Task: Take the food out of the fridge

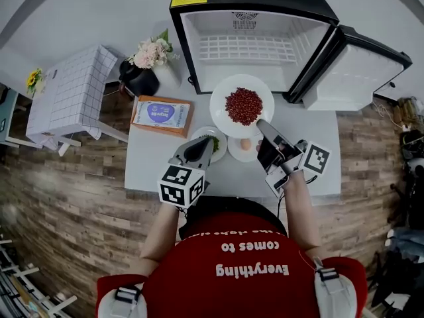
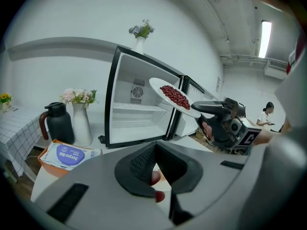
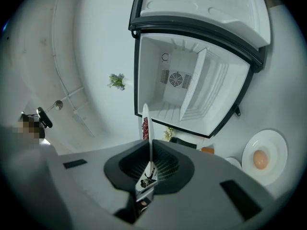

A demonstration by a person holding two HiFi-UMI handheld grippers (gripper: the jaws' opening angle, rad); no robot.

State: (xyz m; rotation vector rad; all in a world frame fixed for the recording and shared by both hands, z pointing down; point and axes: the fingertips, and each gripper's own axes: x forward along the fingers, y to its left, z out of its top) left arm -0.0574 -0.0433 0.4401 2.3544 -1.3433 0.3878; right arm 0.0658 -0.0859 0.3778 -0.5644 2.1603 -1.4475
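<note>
Step in hand: carrying out. The white round plate [image 1: 219,105] heaped with dark red beans [image 1: 244,106] is out of the black mini fridge with the white inside [image 1: 245,45] and hangs in the air just in front of its open mouth.
Right gripper [image 1: 260,123]: its jaws are clamped on the near rim of the bean plate, which shows edge-on between them in the right gripper view [image 3: 147,121].
Left gripper [image 1: 199,150]: held low in front of the fridge, to the left of the bean plate. The jaw tips meet and nothing is clamped between them.
Already out: in front of the fridge on the white table [image 1: 156,161] stand a small white plate with a brown egg [image 1: 246,144] and a small white dish with something green [image 1: 216,144].
Fridge: the white door [image 1: 358,71] is swung wide to the right, and no other food shows on the shelf.
Next move, as I judge it: keep the bean plate level so nothing rolls off, bring it further from the fridge, and set it down flat on bare table clear of the two small dishes. Only then part the right jaws.
Risk: a one-sided rim grip lets the plate tip easily.
</note>
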